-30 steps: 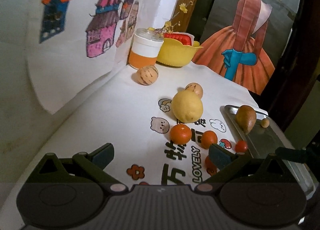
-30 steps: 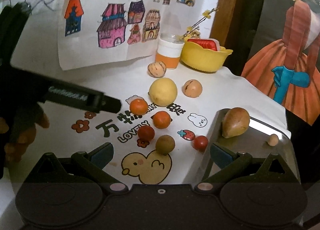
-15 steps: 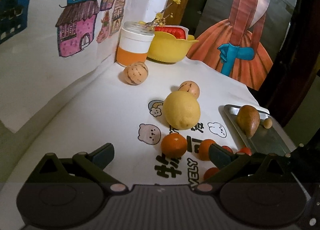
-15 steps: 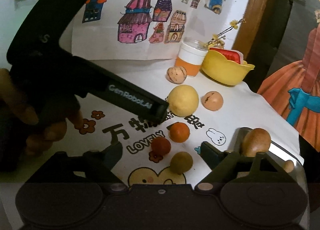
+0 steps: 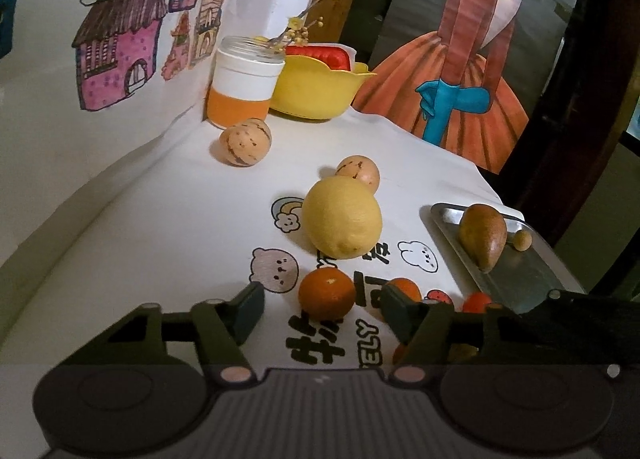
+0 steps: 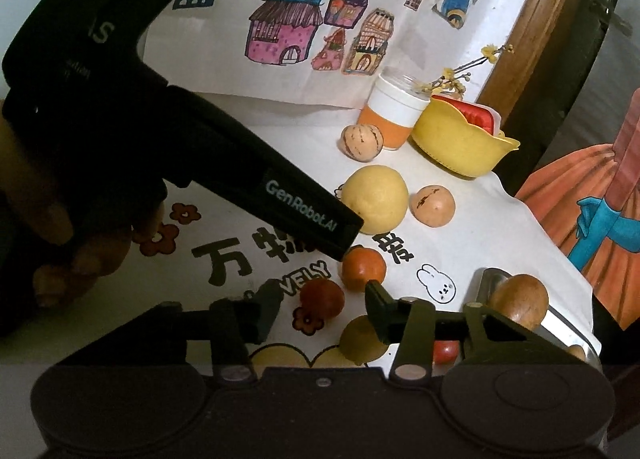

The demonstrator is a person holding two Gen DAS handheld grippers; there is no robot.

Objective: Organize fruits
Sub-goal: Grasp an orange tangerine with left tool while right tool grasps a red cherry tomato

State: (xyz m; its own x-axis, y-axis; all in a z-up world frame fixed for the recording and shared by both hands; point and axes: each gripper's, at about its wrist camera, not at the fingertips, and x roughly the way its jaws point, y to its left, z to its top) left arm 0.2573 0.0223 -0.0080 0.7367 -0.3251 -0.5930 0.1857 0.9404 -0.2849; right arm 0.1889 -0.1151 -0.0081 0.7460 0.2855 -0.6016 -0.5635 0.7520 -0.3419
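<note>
While both grippers hang spread and empty, left gripper (image 5: pixel 322 309) lines up on the orange (image 5: pixel 327 294).
Tray (image 5: pixel 520 283) sits near, likely the drop spot.

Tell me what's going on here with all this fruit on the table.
A person holds a gripper in each hand over fruit scattered on a white tablecloth. The left gripper is open, lined up on an orange. The right gripper is open too, near a dark red fruit, holding nothing. A pear and a small round fruit already sit on the metal tray.
</note>
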